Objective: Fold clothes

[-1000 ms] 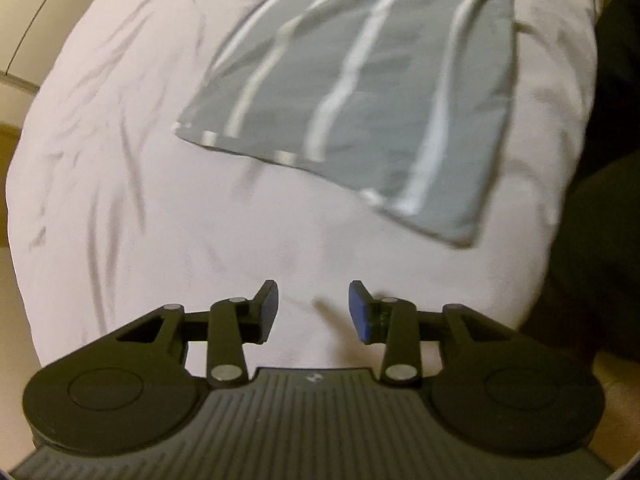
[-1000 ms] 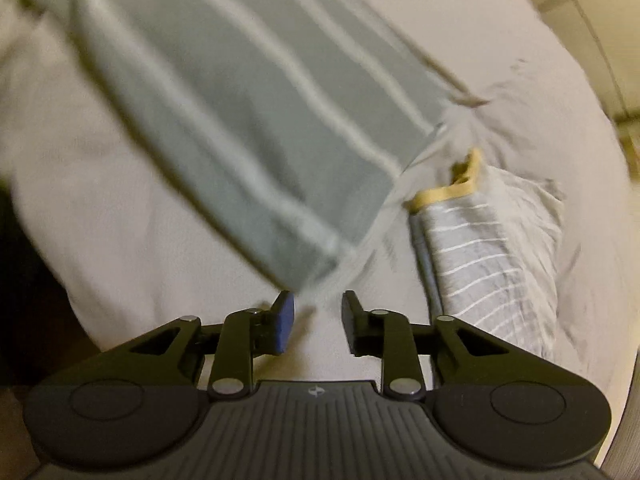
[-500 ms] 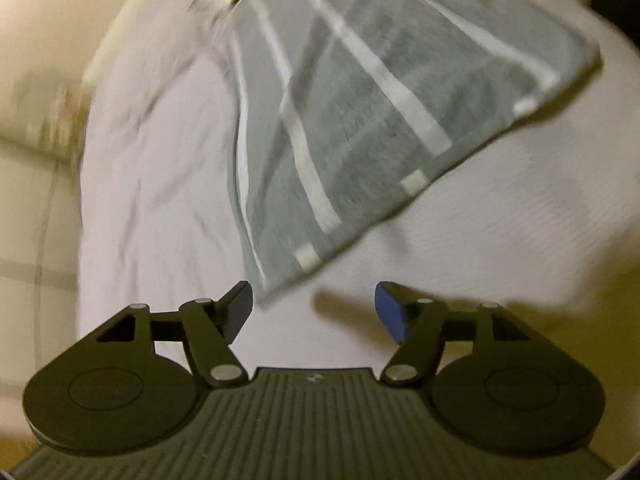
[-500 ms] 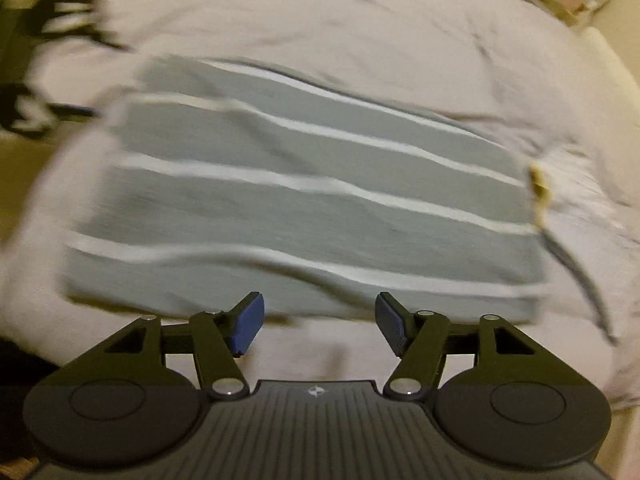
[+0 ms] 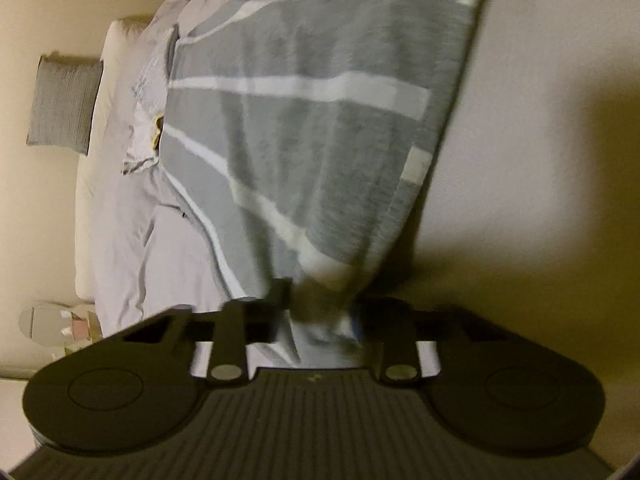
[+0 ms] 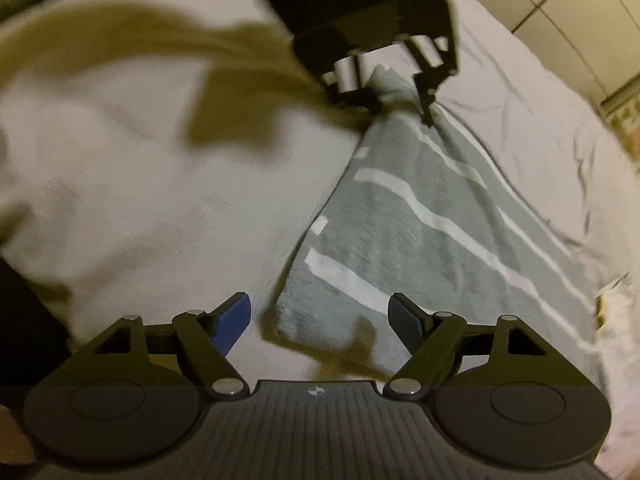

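The left gripper (image 5: 320, 312) grips the striped garment's (image 5: 304, 128) corner; the right gripper (image 6: 320, 320), spread wide at lower frame, should clamp the near corner squarely.

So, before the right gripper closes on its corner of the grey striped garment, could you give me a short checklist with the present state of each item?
1. Left gripper shut on a corner of the grey striped garment: ok, cloth is bunched between its fingers.
2. Right gripper open: ok, jaws spread wide.
3. Near corner of the garment between the right fingers: not ok, it lies just ahead of the tips, not yet inside.
4. Bedsheet kept out of the pinch: cannot tell, it lies directly under the corner.
5. Garment flat between the two corners: not ok, it rises towards the left gripper.
6. Other folded clothing clear of this fold: cannot tell.
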